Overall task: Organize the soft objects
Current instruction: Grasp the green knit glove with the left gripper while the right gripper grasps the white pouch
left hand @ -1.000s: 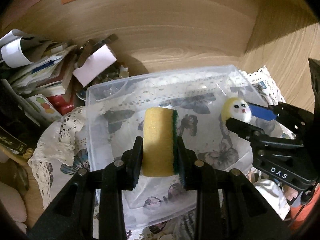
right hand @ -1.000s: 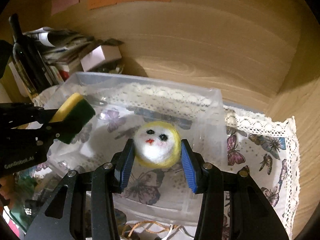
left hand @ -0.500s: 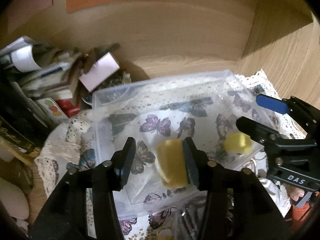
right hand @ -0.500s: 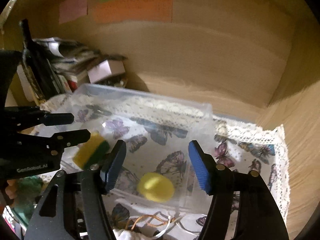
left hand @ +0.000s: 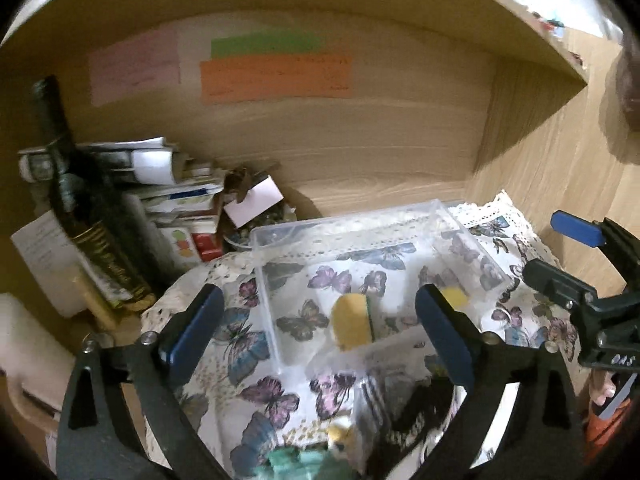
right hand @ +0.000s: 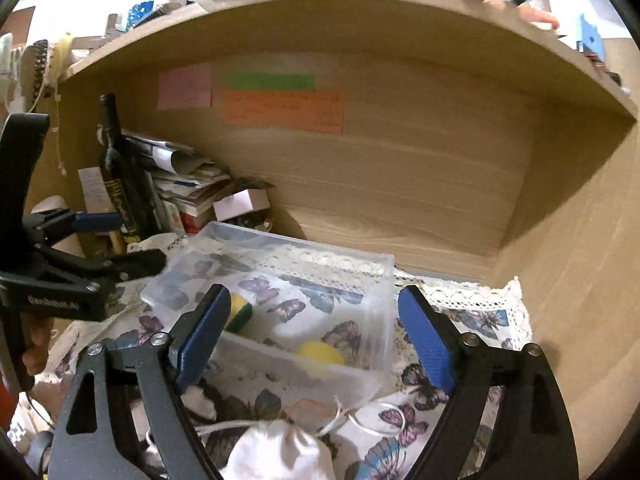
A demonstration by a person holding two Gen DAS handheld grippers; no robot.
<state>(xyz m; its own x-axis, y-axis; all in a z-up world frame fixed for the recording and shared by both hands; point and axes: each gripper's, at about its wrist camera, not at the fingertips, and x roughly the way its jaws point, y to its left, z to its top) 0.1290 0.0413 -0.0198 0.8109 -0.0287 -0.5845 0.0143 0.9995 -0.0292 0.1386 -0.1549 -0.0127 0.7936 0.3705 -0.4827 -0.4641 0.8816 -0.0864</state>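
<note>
A clear plastic bin (left hand: 280, 320) (right hand: 376, 280) stands on a butterfly-print cloth in a wooden shelf bay. A yellow and green sponge (left hand: 352, 326) (right hand: 238, 312) lies inside it. A yellow felt ball (left hand: 454, 298) (right hand: 320, 354) lies inside it too, to the sponge's right. My left gripper (left hand: 316, 336) is open and empty, drawn back in front of the bin. My right gripper (right hand: 316, 340) is open and empty, also back from the bin. Each gripper shows at the edge of the other's view.
A dark wine bottle (left hand: 80, 216) (right hand: 120, 176) and a heap of papers and boxes (left hand: 180, 200) fill the back left. A white drawstring pouch (right hand: 280, 452) lies on the cloth in front. Striped and green soft things (left hand: 372, 400) lie near the left gripper.
Both grippers let go of the sponge and the ball, which dropped into the bin. Both opened wide and pulled back and up from the bin.
</note>
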